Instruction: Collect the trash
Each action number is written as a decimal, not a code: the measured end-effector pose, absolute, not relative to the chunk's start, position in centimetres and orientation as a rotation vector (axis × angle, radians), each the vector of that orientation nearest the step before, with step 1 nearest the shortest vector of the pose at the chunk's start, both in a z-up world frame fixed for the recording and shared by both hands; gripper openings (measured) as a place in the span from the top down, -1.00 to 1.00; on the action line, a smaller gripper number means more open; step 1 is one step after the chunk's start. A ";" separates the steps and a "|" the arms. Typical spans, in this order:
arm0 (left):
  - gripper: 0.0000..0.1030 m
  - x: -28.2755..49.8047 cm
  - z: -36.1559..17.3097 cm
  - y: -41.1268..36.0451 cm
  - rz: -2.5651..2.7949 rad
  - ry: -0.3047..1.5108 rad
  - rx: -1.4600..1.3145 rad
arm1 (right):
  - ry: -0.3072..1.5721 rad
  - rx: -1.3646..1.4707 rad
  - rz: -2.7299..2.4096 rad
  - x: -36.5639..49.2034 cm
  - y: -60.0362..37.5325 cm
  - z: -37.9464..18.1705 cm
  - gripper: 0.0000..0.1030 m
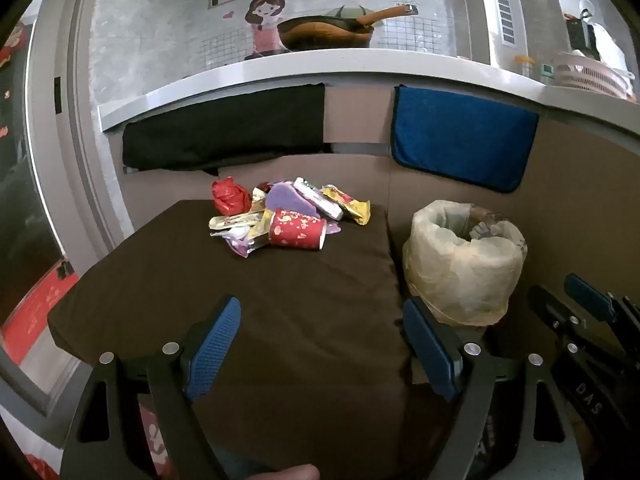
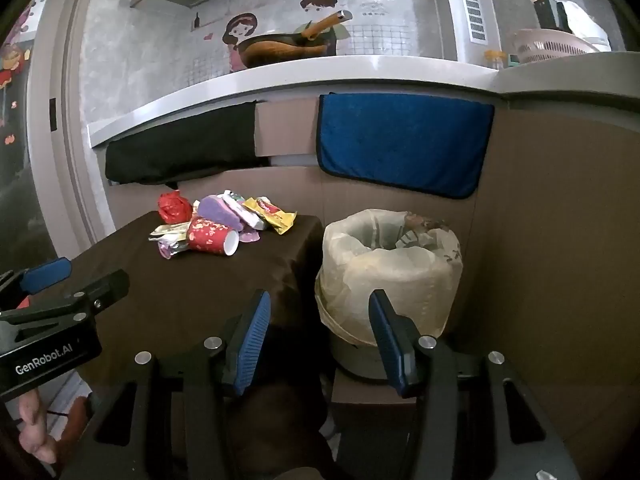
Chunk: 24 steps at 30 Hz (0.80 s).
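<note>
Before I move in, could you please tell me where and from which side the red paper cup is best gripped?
The red paper cup lies on its side, open mouth toward the lined bin. I would probably grip across its mid-body from above, jaws spanning the round wall, since wrappers crowd its base end. The left gripper is open and faces it.

You're facing a grey marbled wall [image 1: 152,40] with a cartoon boy-and-girl sticker [image 1: 272,20] and Chinese lettering beside a patch of small white tiles [image 2: 372,42]. A white countertop [image 1: 360,62] runs across below it; a wok [image 1: 324,32] sits on top, a pink slotted basket [image 2: 540,50] at the right end. A black cloth [image 1: 224,128] and a blue towel [image 2: 404,140] hang over its front edge against tan panels [image 2: 560,220]. Dim daylight, grey door frame [image 1: 52,140] left.
</note>
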<state>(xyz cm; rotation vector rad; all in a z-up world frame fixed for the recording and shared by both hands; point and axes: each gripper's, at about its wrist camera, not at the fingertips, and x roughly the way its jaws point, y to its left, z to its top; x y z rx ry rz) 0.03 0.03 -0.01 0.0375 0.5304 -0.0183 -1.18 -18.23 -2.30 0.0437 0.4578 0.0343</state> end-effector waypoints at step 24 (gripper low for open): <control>-0.61 -0.1 0.2 0.3 -0.018 0.536 0.038 | 0.454 0.048 0.034 -1.2 -18.3 -2.3 0.05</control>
